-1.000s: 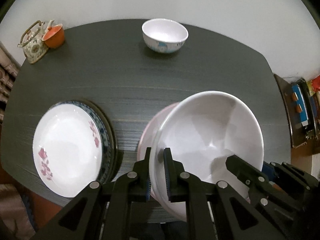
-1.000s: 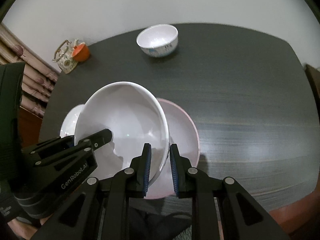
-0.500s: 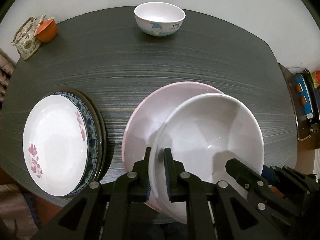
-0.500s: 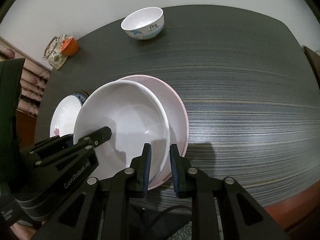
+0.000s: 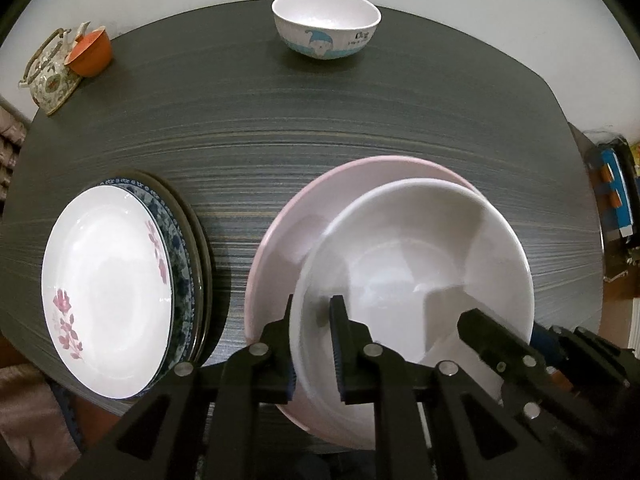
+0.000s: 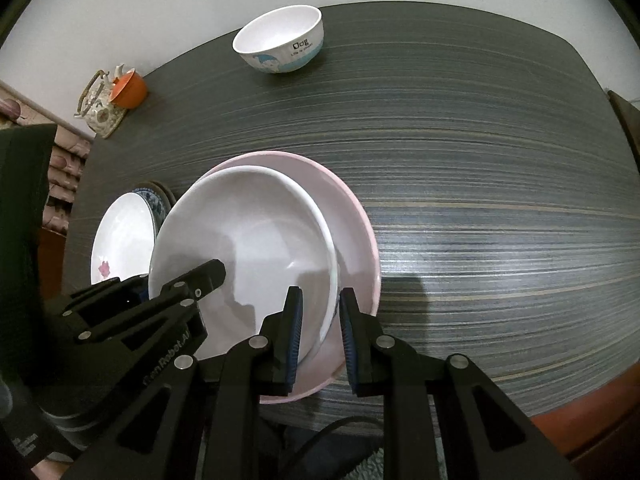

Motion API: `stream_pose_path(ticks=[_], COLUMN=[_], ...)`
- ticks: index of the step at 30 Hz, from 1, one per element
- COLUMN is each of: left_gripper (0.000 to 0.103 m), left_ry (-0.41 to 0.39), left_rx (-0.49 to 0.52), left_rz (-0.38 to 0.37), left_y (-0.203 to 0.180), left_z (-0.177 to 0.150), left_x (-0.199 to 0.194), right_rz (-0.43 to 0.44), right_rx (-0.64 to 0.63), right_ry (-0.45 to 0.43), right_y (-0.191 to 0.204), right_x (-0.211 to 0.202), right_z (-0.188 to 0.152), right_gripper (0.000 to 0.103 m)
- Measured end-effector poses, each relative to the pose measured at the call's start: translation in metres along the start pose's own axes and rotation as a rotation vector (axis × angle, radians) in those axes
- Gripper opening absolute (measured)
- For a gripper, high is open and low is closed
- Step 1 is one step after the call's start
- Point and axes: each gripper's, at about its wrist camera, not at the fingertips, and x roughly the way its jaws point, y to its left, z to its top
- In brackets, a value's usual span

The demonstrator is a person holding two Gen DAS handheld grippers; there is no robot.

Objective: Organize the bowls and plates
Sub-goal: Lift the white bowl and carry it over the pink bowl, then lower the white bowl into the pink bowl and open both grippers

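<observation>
1. Left wrist view: your left gripper [image 5: 312,320] points steeply down and straddles the near-left rim of the large white bowl [image 5: 412,264], one finger outside the wall and one inside. The jaws are nearly closed on that rim, with a thin sliver of space visible at the inner pad.
2. In this view the white bowl sits inside the wider pink bowl [image 5: 288,232], pushed towards its right side. The pink bowl rests on the dark wood-grain table [image 5: 280,128].
3. Your right gripper [image 5: 532,340] comes in from the lower right, one finger reaching inside the white bowl at the rim.
4. To the left lies a stack of plates, a white plate with pink flowers [image 5: 108,280] on top of a blue-patterned plate [image 5: 178,240]. At the far edge stand a small cartoon-printed bowl [image 5: 326,24], an orange cup [image 5: 90,53] and a floral teapot [image 5: 50,76].
5. Right wrist view: your right gripper [image 6: 320,320] clamps the near-right rim of the white bowl [image 6: 248,232], jaws narrowly set with the wall between the pads.
6. Here the pink bowl [image 6: 352,240] shows beyond and to the right of the white one.
7. Your left gripper [image 6: 188,288] holds the opposite rim at the lower left.
</observation>
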Motion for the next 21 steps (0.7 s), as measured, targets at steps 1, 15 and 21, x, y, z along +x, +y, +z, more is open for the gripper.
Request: stream_pose_path(ticks=[1,15,21], left_gripper=[0.013,0.015,0.015], left_ry=[0.004,0.018,0.034], left_rx=[-0.001,-0.013,-0.021], left_rz=[0.002,-0.025,-0.035], left_y=[-0.002,0.006,0.011], left_z=[0.002,0.004,0.007], left_x=[-0.001,0.003,0.005], right_rz=[-0.001,-0.004,-0.009], right_rx=[0.003,0.02,0.016], right_ry=[0.0,0.007,0.005], right_y=[0.0,0.001,0.002], right_x=[0.0,0.002,0.001], right_z=[0.001,0.003,0.003], right_gripper=[0.018,0.02,0.02])
